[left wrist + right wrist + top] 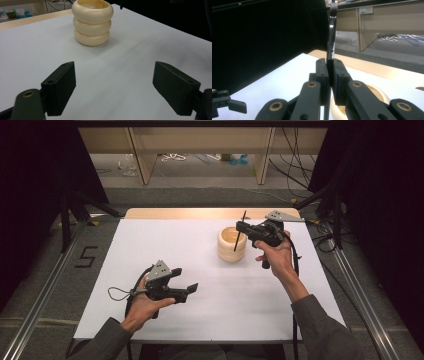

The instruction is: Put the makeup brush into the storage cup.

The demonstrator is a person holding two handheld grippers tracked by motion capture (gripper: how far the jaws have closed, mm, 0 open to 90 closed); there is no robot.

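A cream ribbed cup (232, 244) stands on the white table sheet (165, 245), right of the middle and towards the back. My right gripper (241, 226) hovers just right of and above the cup, shut on a thin black stick (237, 241) that slants down over the cup's mouth. In the right gripper view the stick (331, 32) rises upright from the shut right gripper (330, 72), with the cup's rim (377, 91) below. My left gripper (185, 280) is held near the front left, open and empty. In the left gripper view, that gripper (113, 85) points towards the cup (92, 22).
A wooden table edge (200, 213) runs along the back of the sheet. Beyond it are the floor, loose cables (175, 157) and wooden shelf legs. Black curtains hang at both sides, and metal rails (360, 295) flank the table.
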